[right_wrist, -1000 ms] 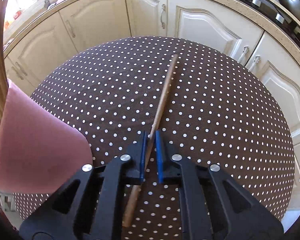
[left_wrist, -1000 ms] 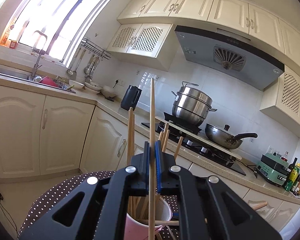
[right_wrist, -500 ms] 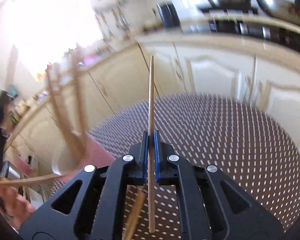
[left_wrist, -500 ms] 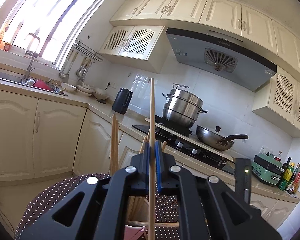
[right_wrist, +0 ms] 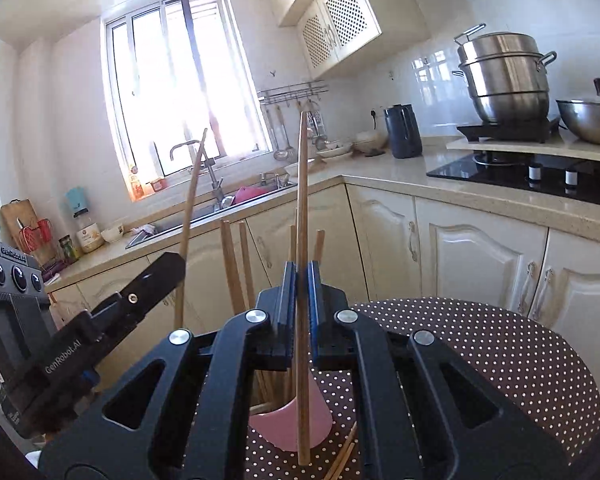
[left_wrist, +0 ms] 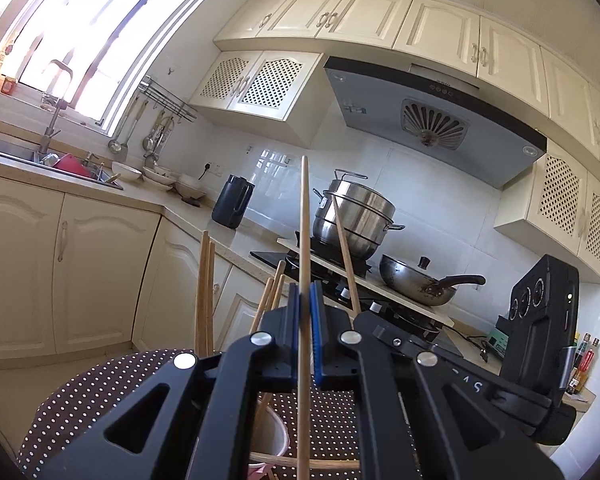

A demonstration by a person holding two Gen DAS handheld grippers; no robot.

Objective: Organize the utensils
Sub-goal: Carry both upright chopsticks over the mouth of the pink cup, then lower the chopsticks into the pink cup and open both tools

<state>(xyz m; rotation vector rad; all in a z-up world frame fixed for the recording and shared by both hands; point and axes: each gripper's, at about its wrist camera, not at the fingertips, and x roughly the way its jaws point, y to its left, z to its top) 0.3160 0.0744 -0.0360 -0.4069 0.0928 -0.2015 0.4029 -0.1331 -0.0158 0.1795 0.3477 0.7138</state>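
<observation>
Chopsticks of pale wood were what I was sorting: a second earlier my right hand-held gripper (right_wrist: 299, 304) had closed on one (right_wrist: 301, 240) lying on the brown polka-dot worktop (right_wrist: 480, 344); now it held it upright above the pink cup (right_wrist: 296, 424). My left hand-held gripper (left_wrist: 306, 320) stayed clamped on another chopstick (left_wrist: 305, 240), so both seemed ready to drop in.

- Sun pours through the big window (right_wrist: 188, 80) above the sink (right_wrist: 220, 208).
- Cream cabinets (left_wrist: 380, 20) run along the white tiled wall (left_wrist: 440, 196).
- A grey range hood (left_wrist: 432, 120) hangs over the black stove (right_wrist: 540, 172).
- A pale counter (right_wrist: 400, 168) wraps round the corner.
</observation>
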